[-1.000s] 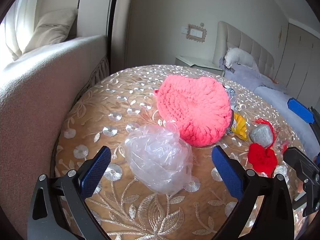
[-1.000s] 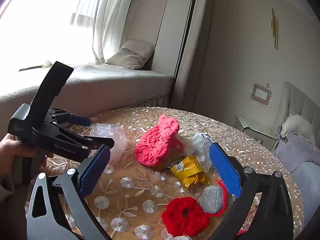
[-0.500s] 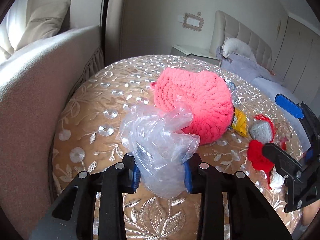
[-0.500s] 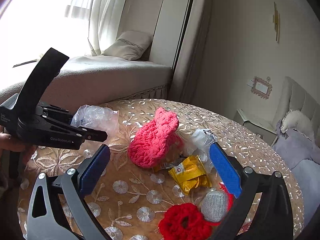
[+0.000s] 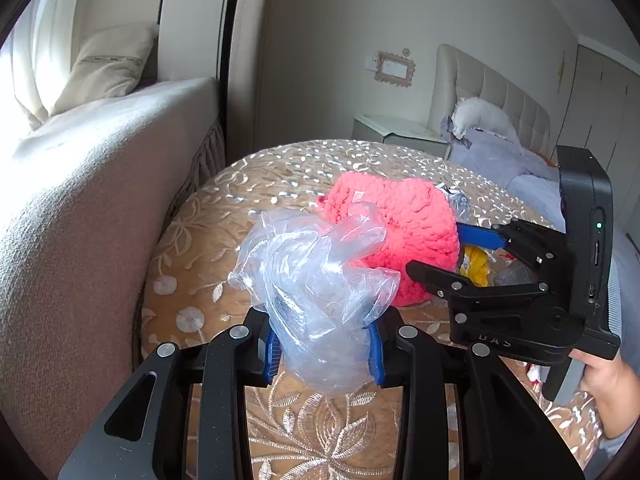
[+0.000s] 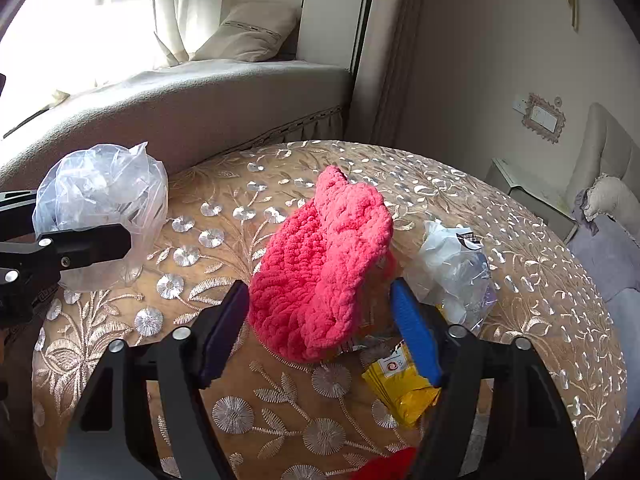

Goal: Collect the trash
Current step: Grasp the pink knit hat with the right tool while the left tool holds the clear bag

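Observation:
My left gripper [image 5: 324, 350] is shut on a crumpled clear plastic bag [image 5: 316, 284] and holds it above the round table; the bag also shows at the left of the right wrist view [image 6: 100, 196]. My right gripper [image 6: 320, 332] is open, its fingers on either side of the near end of a pink knitted hat [image 6: 324, 268]. The hat also shows in the left wrist view [image 5: 404, 236]. A yellow wrapper [image 6: 400, 384] lies under the right finger. A clear and white wrapper [image 6: 452, 268] lies right of the hat.
The round table has a gold embroidered cloth [image 6: 280, 412]. A red knitted piece [image 6: 384, 466] lies at the near edge. A cushioned window bench [image 6: 200, 96] runs behind the table. A bed [image 5: 520, 160] and nightstand [image 5: 396, 132] stand at the far right.
My left gripper closed on the clear plastic bag and lifted it off the table. My right gripper moved forward and down until its fingers straddle the pink hat.

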